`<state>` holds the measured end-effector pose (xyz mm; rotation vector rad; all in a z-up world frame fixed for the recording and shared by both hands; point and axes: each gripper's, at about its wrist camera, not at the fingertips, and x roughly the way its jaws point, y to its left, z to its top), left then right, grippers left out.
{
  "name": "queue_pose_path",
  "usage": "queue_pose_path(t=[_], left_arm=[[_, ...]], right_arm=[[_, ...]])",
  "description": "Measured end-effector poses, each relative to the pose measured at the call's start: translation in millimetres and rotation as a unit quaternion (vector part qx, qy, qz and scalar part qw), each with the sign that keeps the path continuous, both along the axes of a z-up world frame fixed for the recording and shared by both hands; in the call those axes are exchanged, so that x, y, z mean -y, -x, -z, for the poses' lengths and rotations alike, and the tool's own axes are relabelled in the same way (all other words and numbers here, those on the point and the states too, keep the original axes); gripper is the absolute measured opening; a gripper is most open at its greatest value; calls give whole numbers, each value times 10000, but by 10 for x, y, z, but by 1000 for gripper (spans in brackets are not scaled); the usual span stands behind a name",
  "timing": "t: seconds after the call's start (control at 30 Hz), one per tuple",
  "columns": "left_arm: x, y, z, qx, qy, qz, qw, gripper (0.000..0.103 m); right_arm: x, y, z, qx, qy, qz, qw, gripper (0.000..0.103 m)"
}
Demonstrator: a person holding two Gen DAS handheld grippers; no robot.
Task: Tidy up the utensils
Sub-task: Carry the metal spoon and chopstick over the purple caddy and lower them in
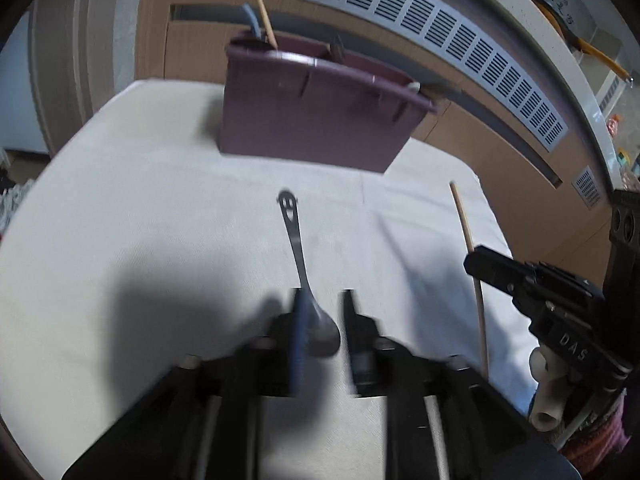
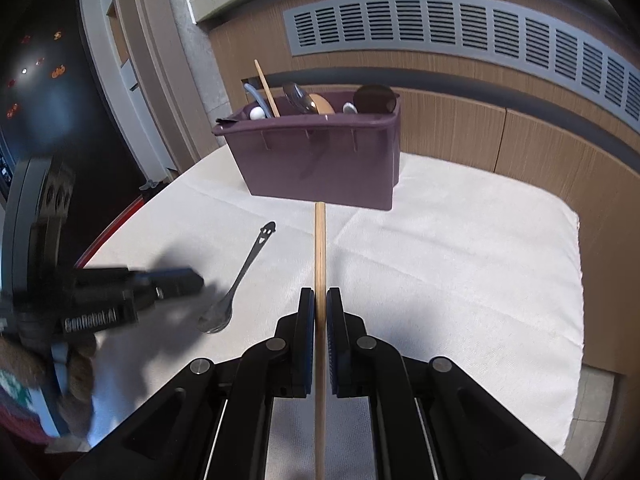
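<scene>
A dark metal spoon (image 1: 294,232) with a smiley cut-out handle lies on the white-clothed table (image 1: 120,200), bowl toward me. My left gripper (image 1: 323,294) stands open over the bowl, one finger on each side, the right finger clear of it. The right wrist view shows that spoon (image 2: 248,264) beside the left gripper (image 2: 188,280). My right gripper (image 2: 320,296) is shut on a wooden chopstick (image 2: 320,240) that points at the purple utensil holder (image 2: 320,160). From the left wrist, the chopstick (image 1: 466,224) and right gripper (image 1: 476,260) are at the right, the holder (image 1: 312,120) ahead.
The holder contains several utensils: another chopstick (image 2: 266,88), a blue handle (image 2: 254,94), spoons (image 2: 298,98) and a dark round piece (image 2: 374,98). Behind the table is a wood-panelled wall with a grey vent grille (image 2: 460,28). The cloth's edge (image 2: 576,280) falls away on the right.
</scene>
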<state>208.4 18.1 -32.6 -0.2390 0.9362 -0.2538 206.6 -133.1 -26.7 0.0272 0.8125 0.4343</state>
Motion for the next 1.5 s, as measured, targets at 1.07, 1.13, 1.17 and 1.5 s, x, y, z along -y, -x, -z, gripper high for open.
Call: queue_pose_path(t=[1.07,1.13,1.17,1.5], left_arm=[[175,421,-121,1291,-899,-382,9868,29],[161,424,-185,1392,-921,-403,9851,29],[152,418,-205,1427,-937,-412,9845,29],[-4,278,-616,1773,-961,-431,9785,29]], right_arm=[[109,165,-59,260,16,203,9995,7],[100,160,-86,305,7,187,9994,7],[92,160,-106,342,-2,180,9993,7],[110,77,-302,659,-137,242,9974,7]])
